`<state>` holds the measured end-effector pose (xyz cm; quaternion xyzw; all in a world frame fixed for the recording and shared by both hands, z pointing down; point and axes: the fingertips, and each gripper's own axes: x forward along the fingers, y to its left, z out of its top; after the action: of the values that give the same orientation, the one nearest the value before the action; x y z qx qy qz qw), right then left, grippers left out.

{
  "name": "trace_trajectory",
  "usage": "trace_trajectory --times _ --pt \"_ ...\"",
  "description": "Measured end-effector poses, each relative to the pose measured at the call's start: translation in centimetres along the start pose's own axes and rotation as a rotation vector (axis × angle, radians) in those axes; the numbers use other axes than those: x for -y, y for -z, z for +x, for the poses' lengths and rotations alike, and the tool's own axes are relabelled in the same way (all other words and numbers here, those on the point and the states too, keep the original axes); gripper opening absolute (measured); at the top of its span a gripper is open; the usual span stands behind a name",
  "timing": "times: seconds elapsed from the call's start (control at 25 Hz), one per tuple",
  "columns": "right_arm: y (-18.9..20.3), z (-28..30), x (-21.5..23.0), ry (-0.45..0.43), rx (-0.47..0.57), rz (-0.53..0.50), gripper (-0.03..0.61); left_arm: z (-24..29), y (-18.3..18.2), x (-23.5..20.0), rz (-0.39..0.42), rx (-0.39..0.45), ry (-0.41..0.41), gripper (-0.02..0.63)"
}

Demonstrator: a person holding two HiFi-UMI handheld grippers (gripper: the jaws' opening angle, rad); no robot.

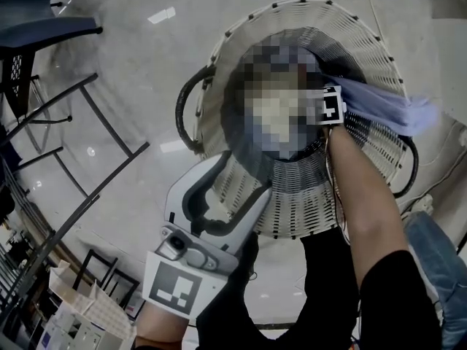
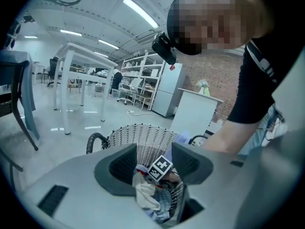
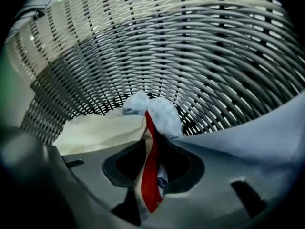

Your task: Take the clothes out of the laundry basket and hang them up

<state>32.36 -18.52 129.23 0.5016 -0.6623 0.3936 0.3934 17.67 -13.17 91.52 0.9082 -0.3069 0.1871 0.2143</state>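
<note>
— What is the right gripper (image 3: 151, 159) doing?
— It is reaching deep into the laundry basket (image 1: 306, 203), and its jaws are pinching an upright fold of red-and-white cloth (image 3: 151, 187) from the pile at the bottom.
— And the left gripper (image 2: 153, 168)?
— It is hovering at the basket's near side, jaws standing wide, nothing between them.
— Anything crowding in?
— A pale blue garment (image 1: 387, 104) is draping over the rim beside the person's forearm (image 1: 365, 210). A cream cloth (image 3: 100, 128) is lying just beside the pinched fold. A dark metal frame (image 1: 95, 115) is standing apart on the floor.
</note>
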Motion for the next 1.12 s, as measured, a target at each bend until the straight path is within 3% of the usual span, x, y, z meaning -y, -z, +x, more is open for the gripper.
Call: trace_trajectory --times 0.08,0.12,0.28,0.72,1.12 --pt "0.3 0.4 -0.2 0.014 -0.026 -0.047 0.081 -0.1 0.1 -0.2 0.002 0.001 0.001 0.224" --pt "0.4 0.5 -0.2 0.026 -0.037 -0.063 0.019 -0.2 0.2 -0.3 0.004 0.002 0.001 0.222" --pt "0.1 -0.9 -0.8 0.055 -0.015 -0.043 0.015 -0.5 0.0 -0.1 0.002 -0.003 0.004 0.222" --pt "-2.4 -9.5 -3.7 -0.048 0.091 0.034 0.012 -2.8 -3.3 3.4 -0.007 -0.021 0.021 0.218" --pt "-6.6 -19.5 -8.3 -0.144 0.22 -0.049 0.011 -7.4 -6.5 5.0 -0.03 -0.021 0.012 0.215"
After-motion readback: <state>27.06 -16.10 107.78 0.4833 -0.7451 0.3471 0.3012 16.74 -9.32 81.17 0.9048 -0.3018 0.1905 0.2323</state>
